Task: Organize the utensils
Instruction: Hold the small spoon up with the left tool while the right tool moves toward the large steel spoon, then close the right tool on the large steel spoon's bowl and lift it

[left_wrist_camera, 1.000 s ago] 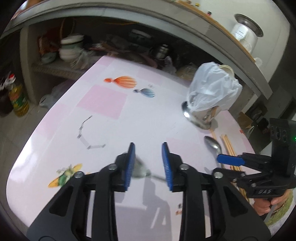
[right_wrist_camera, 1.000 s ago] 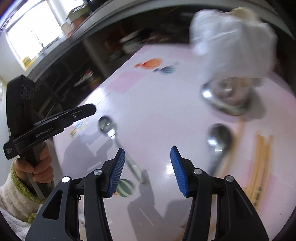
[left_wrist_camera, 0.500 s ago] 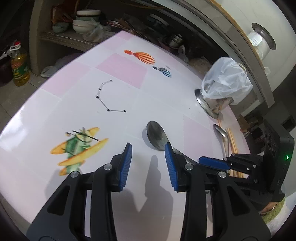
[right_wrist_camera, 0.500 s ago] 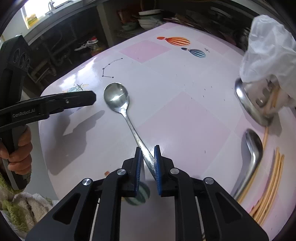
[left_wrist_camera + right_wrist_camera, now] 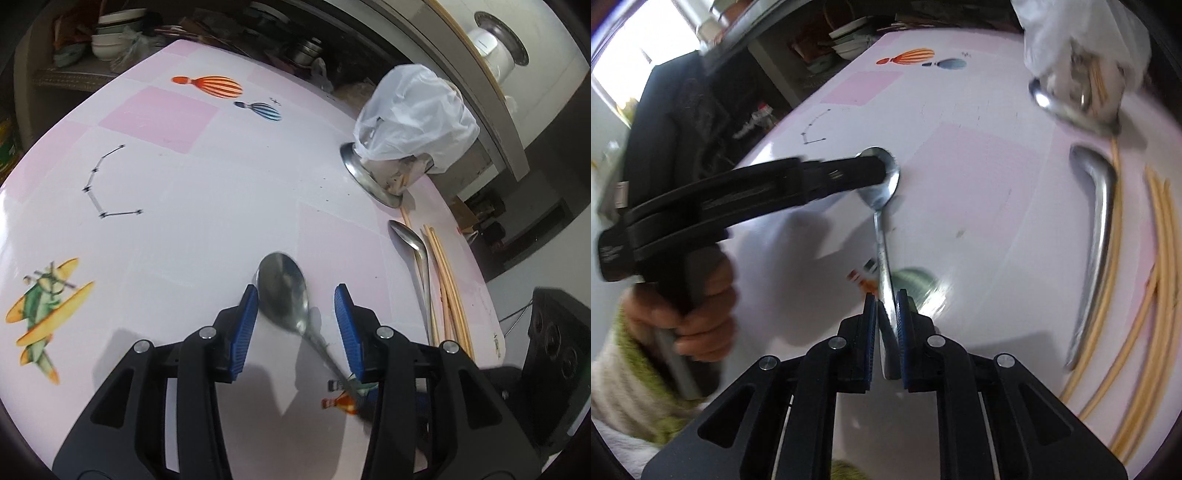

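Note:
A steel spoon (image 5: 282,295) lies on the pink and white tablecloth (image 5: 177,166). My left gripper (image 5: 295,321) straddles its bowl, and the jaws are opening without the pads pressing on it. My right gripper (image 5: 886,306) is shut on the spoon's handle (image 5: 882,258), low over the table. The spoon bowl (image 5: 886,181) shows beyond it, partly under the left gripper's finger (image 5: 864,170). A second spoon (image 5: 413,243) (image 5: 1097,192) and several wooden chopsticks (image 5: 447,280) (image 5: 1160,258) lie to the right. A steel utensil holder (image 5: 373,177) (image 5: 1071,99) under a white plastic bag (image 5: 413,114) stands behind them.
A hand (image 5: 701,317) in a green and white sleeve grips the left gripper's handle. Shelves with bowls (image 5: 110,40) run behind the table's far edge. A white pot (image 5: 495,51) stands on the counter at the back right. The table's right edge drops off past the chopsticks.
My right gripper closed on the spoon's handle. My left gripper came down over the spoon's bowl and its jaws widened.

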